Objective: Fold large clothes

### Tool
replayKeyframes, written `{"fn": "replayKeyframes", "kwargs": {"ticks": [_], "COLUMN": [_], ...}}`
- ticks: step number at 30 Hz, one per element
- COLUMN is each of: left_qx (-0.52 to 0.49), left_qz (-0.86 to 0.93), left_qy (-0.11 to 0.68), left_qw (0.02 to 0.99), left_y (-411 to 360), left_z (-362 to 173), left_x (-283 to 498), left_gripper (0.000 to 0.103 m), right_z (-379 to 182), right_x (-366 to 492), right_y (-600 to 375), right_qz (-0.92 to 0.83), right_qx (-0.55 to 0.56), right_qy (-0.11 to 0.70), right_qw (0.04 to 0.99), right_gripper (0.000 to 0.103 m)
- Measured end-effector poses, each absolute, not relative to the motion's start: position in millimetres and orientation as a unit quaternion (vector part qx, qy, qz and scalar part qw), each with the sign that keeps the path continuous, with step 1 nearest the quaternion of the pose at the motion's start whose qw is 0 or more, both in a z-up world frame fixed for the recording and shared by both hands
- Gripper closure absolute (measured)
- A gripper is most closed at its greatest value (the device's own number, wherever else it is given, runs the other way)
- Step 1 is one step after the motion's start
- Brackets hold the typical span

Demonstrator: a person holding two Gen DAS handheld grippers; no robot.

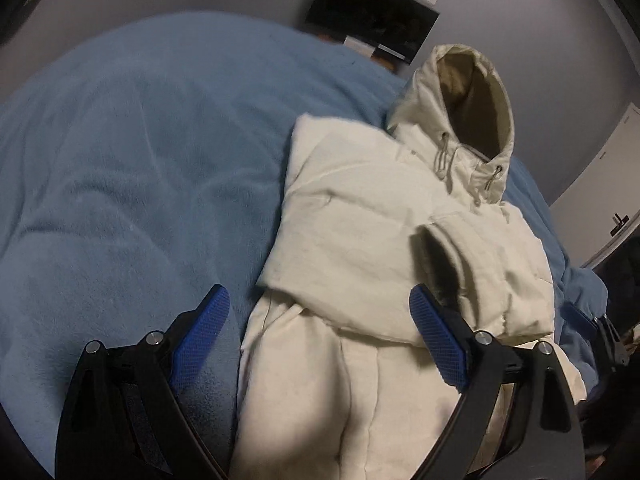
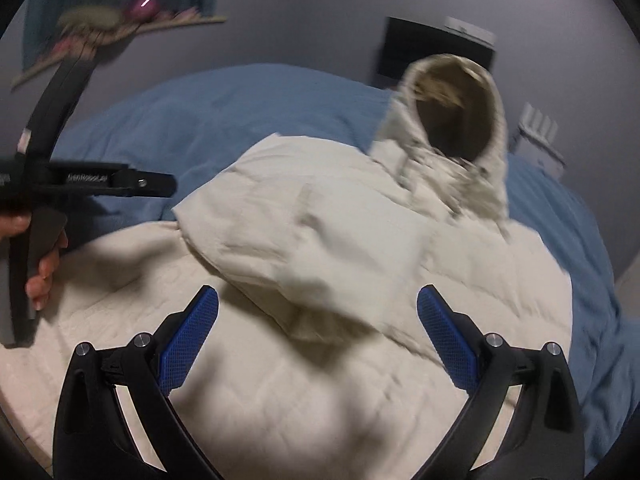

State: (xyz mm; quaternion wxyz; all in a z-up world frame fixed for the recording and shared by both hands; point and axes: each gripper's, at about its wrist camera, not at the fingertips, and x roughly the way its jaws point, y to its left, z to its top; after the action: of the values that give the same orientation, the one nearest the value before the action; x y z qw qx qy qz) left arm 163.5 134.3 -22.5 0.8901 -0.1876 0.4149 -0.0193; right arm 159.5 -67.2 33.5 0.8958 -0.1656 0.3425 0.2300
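A cream hooded jacket (image 1: 384, 240) lies on a blue blanket (image 1: 120, 180), its hood (image 1: 460, 112) propped up at the far end. Both sleeves are folded across its chest, and a dark cuff opening (image 1: 436, 264) faces me. My left gripper (image 1: 320, 328) hovers open above the jacket's lower part, with nothing pressed between its blue pads (image 1: 204, 324). In the right wrist view the jacket (image 2: 340, 248) fills the middle, blurred. My right gripper (image 2: 320, 336) stands open over it, holding nothing. A hand (image 2: 44, 272) grips the other tool's black handle (image 2: 20, 280) at the left.
The blanket (image 2: 200, 120) covers a bed that reaches the grey wall. A dark panel (image 1: 372, 16) hangs on the wall behind the hood. A white door with a handle (image 1: 620, 220) is at the right. A shelf with objects (image 2: 120, 20) is at the upper left.
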Motion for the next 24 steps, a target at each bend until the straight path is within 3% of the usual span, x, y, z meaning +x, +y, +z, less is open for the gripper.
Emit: {"fn": "replayKeyframes", "kwargs": {"ticks": [6,8,13,24], "left_qx": [-0.190,-0.187,-0.192,-0.134], "left_qz": [-0.038,-0.045,-0.056,-0.056], "left_qy": [0.417,0.420,0.423,0.422], "left_qw": [0.888,0.887,0.884,0.895], "left_y": [132,130,129,106], "left_z": [-27,-30,-32,-27], "left_x": [164,166,168,167], "left_gripper": [0.015,0.015,0.015,0.015], "right_z": [-10,-17,-4,39], "right_x": [171,175,178,190], "right_y": [-29,-28,-51,-178], "right_qz": [0.209,0.190,0.201,0.139], "right_qx": [-0.270,-0.288,-0.248,-0.093], "right_qy": [0.340,0.335,0.339,0.362], "right_qw": [0.877,0.877,0.885,0.917], "right_gripper": [0.010,0.023,0.054,0.072]}}
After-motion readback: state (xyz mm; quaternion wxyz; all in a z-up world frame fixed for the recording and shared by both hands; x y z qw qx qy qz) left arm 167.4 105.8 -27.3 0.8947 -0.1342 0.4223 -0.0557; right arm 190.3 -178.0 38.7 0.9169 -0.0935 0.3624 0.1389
